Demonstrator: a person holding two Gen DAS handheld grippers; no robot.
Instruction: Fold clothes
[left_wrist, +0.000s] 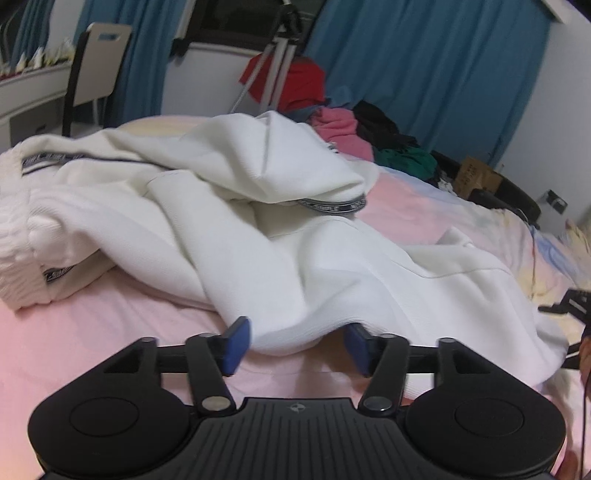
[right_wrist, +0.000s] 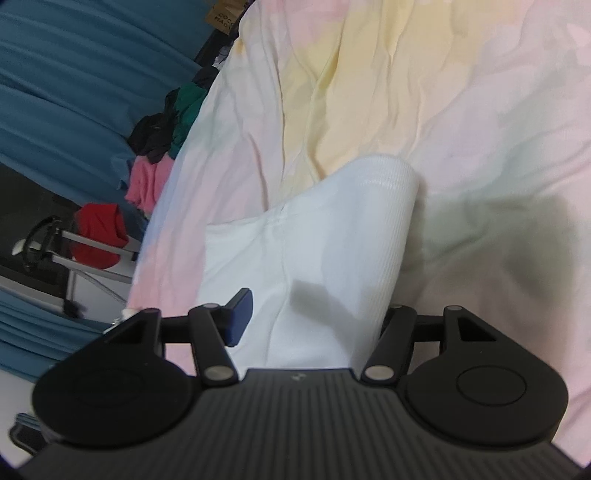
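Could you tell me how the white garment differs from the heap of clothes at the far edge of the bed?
The white garment is one pale piece spread near both grippers; the heap of clothes is several bunched pieces, pink, black and green, far off. Both lie crumpled and unfolded on the bed.

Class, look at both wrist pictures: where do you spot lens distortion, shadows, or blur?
Left wrist view: fisheye bends the blue curtains and bed edge; the white garment is softly lit and slightly blurred. Right wrist view: the scene is tilted, a dark shadow falls on the sheet beside the white ribbed cuff, and dark vignetting shows in the lower corners.
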